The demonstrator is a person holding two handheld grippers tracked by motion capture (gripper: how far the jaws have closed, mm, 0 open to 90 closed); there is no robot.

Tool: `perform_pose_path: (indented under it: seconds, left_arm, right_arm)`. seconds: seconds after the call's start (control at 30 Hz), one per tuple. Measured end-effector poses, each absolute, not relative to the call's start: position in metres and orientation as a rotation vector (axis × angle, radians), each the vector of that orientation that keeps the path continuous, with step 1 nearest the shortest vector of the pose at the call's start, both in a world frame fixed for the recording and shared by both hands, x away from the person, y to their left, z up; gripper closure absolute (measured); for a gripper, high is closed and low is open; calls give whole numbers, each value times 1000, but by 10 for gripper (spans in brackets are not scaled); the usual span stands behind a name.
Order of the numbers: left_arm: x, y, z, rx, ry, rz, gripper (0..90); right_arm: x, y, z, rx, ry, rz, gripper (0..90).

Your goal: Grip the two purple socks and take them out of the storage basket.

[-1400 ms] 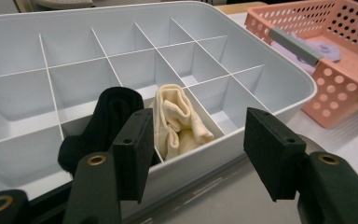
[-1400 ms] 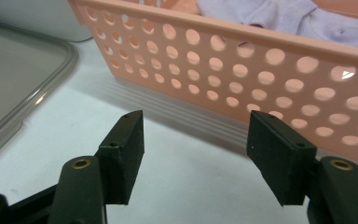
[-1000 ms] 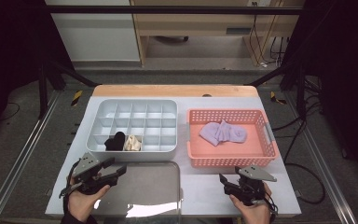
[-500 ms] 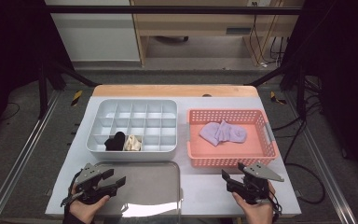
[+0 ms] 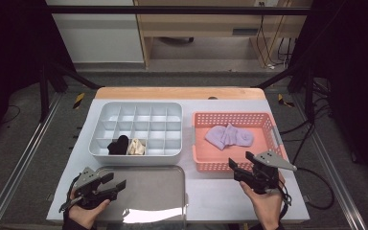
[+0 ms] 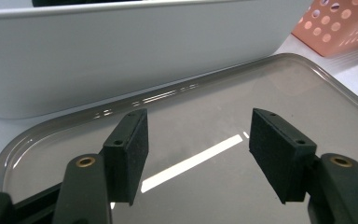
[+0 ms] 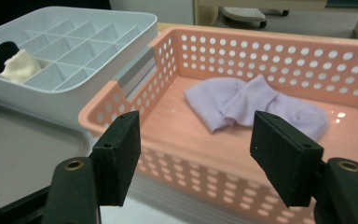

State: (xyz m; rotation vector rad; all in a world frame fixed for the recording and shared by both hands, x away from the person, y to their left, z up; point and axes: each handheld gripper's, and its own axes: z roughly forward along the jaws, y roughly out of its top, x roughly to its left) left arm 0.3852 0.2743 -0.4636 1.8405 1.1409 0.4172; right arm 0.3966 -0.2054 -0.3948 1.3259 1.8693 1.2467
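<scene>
Lilac fabric socks (image 7: 254, 107) lay crumpled inside the pink perforated plastic basket (image 7: 279, 51), at twelve o'clock from the right gripper (image 7: 196, 156), whose jaws gaped wide and empty. At nine o'clock, the left gripper (image 6: 198, 154) hovered, spread wide, over the grey metal tray (image 6: 270, 88).

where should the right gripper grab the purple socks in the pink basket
Probably the bunched fold at the middle of the purple socks, coming straight down over the pink basket walls. They lie flat and limp, so only that raised ridge offers something to pinch.
</scene>
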Motion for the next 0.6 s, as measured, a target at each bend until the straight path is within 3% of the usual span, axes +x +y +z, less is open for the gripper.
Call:
perform_pose_path:
  seconds: [0.6]
  left_arm:
    - [392, 282, -463, 1827, 1154, 413, 372]
  right_arm:
    - [437, -187, -373, 1322, 1867, 1220, 329]
